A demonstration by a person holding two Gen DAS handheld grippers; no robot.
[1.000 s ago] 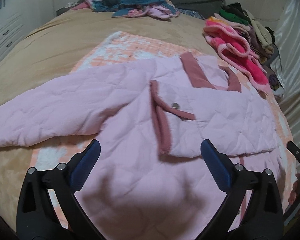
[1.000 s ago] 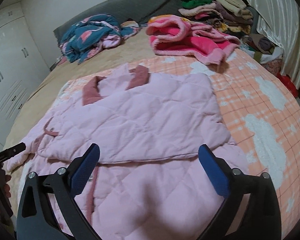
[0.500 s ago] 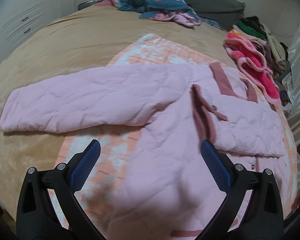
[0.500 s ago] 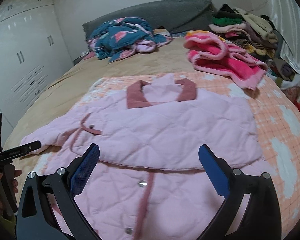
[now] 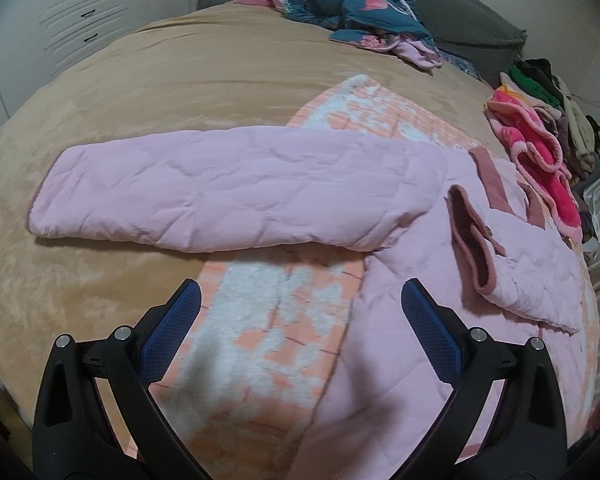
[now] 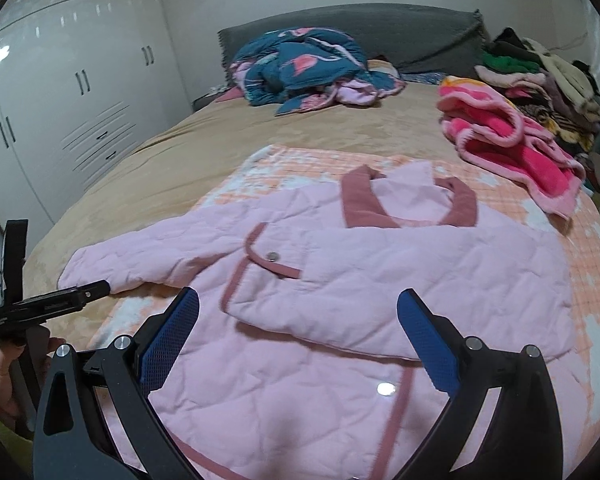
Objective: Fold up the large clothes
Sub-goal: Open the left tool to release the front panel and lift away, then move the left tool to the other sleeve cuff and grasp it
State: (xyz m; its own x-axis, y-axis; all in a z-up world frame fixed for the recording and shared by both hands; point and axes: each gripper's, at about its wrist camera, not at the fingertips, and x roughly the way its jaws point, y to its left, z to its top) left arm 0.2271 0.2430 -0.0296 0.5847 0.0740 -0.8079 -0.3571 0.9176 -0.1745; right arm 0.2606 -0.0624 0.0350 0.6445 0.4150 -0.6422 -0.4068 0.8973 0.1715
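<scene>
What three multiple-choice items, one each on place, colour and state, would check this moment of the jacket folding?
1. Where does the jacket's spread sleeve lie?
A. across the tan bedspread
B. on the headboard
C. on the floor
2. What colour is the jacket's collar?
A. green
B. dusty rose
C. white
3. How do both grippers stand?
A. shut on cloth
B. open, holding nothing
C. one shut

Key: 1 A, the sleeve stretches out over tan fabric; 2 B, rose trim rings the neckline; 3 B, the left gripper and right gripper show blue pads spread apart.
</scene>
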